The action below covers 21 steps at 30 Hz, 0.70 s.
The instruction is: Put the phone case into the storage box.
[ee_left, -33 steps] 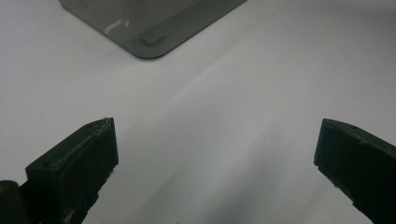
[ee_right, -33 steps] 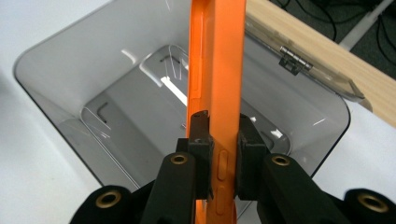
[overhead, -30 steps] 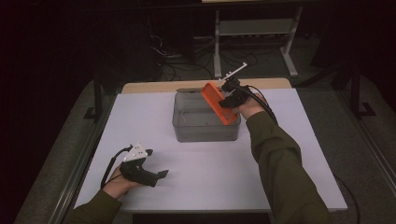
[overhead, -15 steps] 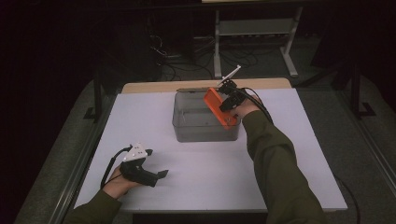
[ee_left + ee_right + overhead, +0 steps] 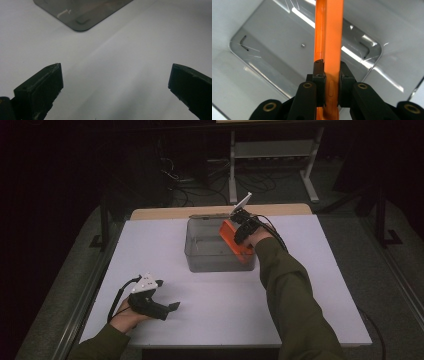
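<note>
1. One flat orange object (image 5: 329, 37), thin as a phone in a case, is pinched edge-on between the fingers (image 5: 320, 75) of the right gripper (image 5: 239, 231) and is held tilted over the right end of the grey bin (image 5: 197, 262).
2. The bin, apparently empty inside, is taken as landmark: it stands at the far middle of the white tabletop (image 5: 320, 290).
3. The left gripper (image 5: 115, 82) is rested well in front of the bin, to its left, with fingers spread and nothing between them.
4. The step in hand is judged to be lowering the orange object into the bin.
5. Next, a further descent toward the bin floor is called for before the pinch is released.
</note>
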Each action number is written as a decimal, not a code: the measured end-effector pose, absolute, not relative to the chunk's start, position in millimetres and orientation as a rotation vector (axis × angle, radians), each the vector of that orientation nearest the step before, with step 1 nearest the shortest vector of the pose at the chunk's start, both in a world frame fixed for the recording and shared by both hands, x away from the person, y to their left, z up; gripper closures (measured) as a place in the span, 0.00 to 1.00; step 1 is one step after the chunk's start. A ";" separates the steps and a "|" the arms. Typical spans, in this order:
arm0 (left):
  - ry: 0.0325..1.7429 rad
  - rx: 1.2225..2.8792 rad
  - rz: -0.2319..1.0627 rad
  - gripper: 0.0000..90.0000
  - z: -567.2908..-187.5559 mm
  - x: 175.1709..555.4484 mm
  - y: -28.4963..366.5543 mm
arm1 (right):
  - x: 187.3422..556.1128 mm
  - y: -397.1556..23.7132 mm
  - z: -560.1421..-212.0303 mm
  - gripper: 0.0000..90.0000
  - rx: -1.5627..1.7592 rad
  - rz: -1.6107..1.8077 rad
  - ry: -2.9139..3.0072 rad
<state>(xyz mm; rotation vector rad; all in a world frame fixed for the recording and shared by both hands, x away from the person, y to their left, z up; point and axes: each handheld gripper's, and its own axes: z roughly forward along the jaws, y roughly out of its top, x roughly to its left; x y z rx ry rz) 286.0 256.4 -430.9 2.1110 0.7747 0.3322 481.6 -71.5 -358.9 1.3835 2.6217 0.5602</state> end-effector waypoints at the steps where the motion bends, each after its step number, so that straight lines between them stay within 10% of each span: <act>1: 0.775 2.112 0.332 0.00 -430.9 286.0 256.5 | 482.4 -71.0 -359.8 0.87 1.386 0.550 2.627; 21: 0.782 2.110 0.330 0.00 -431.3 285.6 256.6 | 490.1 -68.1 -367.7 0.87 1.551 0.406 2.605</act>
